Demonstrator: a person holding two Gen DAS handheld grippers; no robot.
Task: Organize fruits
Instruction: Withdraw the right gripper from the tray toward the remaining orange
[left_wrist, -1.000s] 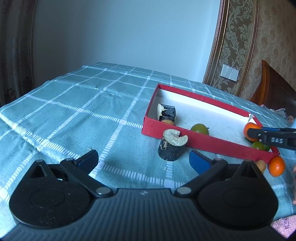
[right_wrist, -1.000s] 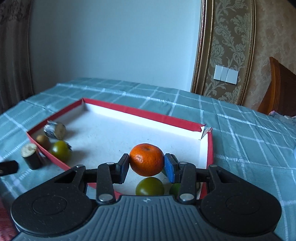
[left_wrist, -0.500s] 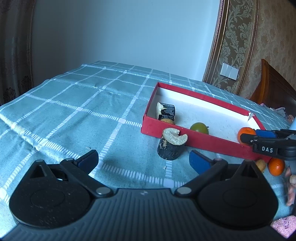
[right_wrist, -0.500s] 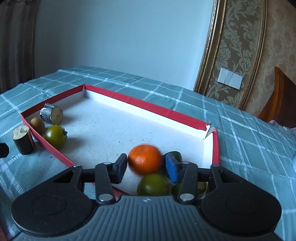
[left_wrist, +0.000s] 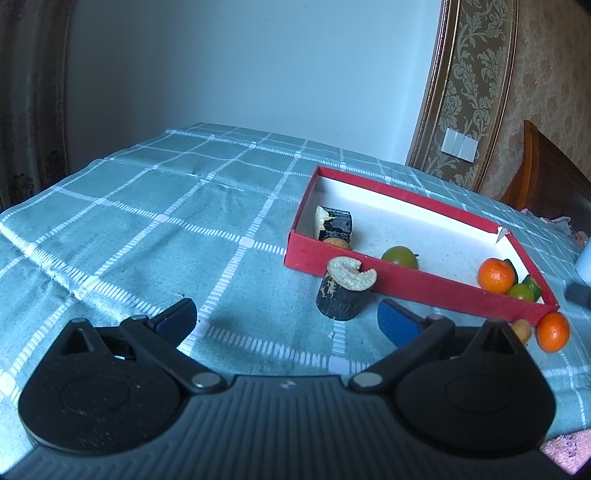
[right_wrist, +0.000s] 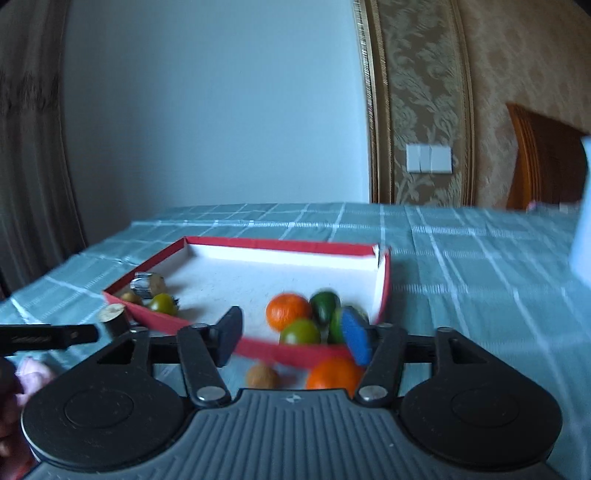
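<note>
- Orange fruit: one tangerine (left_wrist: 496, 275) lies inside my red box (left_wrist: 424, 286), in its near right corner, touching a cluster of green fruits (left_wrist: 521, 291) at its 4 o'clock.
- From my right wrist view the same tangerine (right_wrist: 288, 311) sits at 9 o'clock of those green fruits (right_wrist: 300, 331), all inside the box (right_wrist: 384, 291).
- A second tangerine (left_wrist: 553, 331) lies on the cloth outside the box, just beyond its near right corner, with a small brown fruit (left_wrist: 522, 329) just beside it at 9 o'clock.
- Another green fruit (left_wrist: 399, 256) rests alone inside the box against the near wall, well apart from the tangerine.
- At the box's left end a dark cut stalk piece (left_wrist: 332, 224) lies on its side, with a small tan fruit (left_wrist: 337, 243) touching it at 6 o'clock.
- A second dark stalk piece (left_wrist: 345, 293) stands on the cloth outside, touching the near wall, its pale cut face up.
- My left claw (left_wrist: 284, 319) is spread wide and holds nothing; it hovers over the cloth with the outside stalk piece at 1 o'clock.
- My right claw (right_wrist: 291, 338) is spread too and grips nothing; it hangs over the box's near wall, the view blurred.
- Teal checked tablecloth (left_wrist: 147, 229) covers the table under everything.
- A white wall switch (left_wrist: 460, 144) sits on patterned wallpaper at 1 o'clock of the box.
</note>
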